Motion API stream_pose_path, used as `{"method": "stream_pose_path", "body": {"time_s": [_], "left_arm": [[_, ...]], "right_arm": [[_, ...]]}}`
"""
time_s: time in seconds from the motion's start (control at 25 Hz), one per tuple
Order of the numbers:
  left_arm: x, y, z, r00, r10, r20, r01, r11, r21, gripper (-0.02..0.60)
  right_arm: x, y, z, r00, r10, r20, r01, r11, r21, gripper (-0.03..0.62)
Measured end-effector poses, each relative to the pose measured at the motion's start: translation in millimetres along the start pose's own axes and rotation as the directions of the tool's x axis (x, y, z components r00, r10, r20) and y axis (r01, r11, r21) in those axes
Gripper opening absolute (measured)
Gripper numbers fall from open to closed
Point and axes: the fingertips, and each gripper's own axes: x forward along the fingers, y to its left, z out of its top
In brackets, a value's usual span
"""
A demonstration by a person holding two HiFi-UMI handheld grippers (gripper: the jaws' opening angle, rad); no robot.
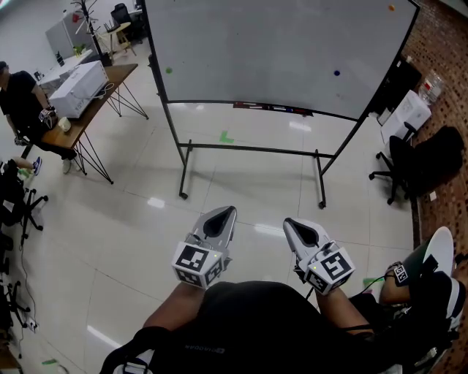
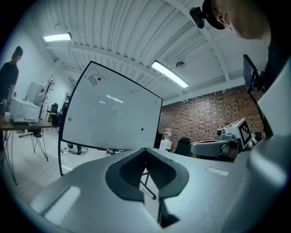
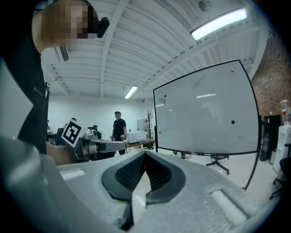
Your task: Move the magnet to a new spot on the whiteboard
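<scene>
Every magnet is up on the whiteboard point(image 1: 278, 44), and the board stands well apart from me at 12 o'clock, with open floor point(image 1: 241, 186) between its stand and my jaws. In the head view I make out three round dots. A blue magnet point(image 1: 336, 72) sits right of centre, a green magnet point(image 1: 169, 71) is near the left edge at the same height, and an orange magnet point(image 1: 391, 8) is high in the right corner. They are too small to show any long axis, and nothing tells me which one the task means. From my right gripper point(image 1: 292, 225) the blue dot lies at about 1 o'clock, so that gripper is the nearer one for it. From my left gripper point(image 1: 225, 213) the green dot lies at about 11 o'clock. I hold both grippers low and close to my body, side by side. The left one points toward 1 o'clock and the right toward 11 o'clock. Each gripper's own view shows its jaw tips pressed together with nothing between them, only floor showing through the gap behind the tips. This could be a magnet waiting to be fetched or one already set in its new place.
</scene>
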Motion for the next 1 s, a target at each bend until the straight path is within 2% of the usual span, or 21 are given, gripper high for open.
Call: {"method": "stream_pose_path", "body": {"time_s": [0.24, 0.52, 1.0], "left_arm": [[7.8, -21.7, -9.9, 0.999, -0.011, -0.043, 0.012, 1.000, 0.020, 0.017], [8.6, -22.4, -9.7, 0.997, -0.024, -0.070, 0.027, 0.999, 0.047, 0.017], [14.3, -18.2, -7.4, 0.997, -0.043, -0.066, 0.047, 0.998, 0.049, 0.017]], "right_arm": [[-11.8, -11.5, -4.4, 1.000, -0.001, 0.030, 0.000, 0.999, 0.052, 0.011], [-15.0, -11.1, -11.3, 0.999, -0.030, 0.045, 0.027, 0.997, 0.073, 0.011], [-9.3, -13.1, -13.7, 0.998, -0.047, 0.041, 0.044, 0.996, 0.075, 0.011]]}}
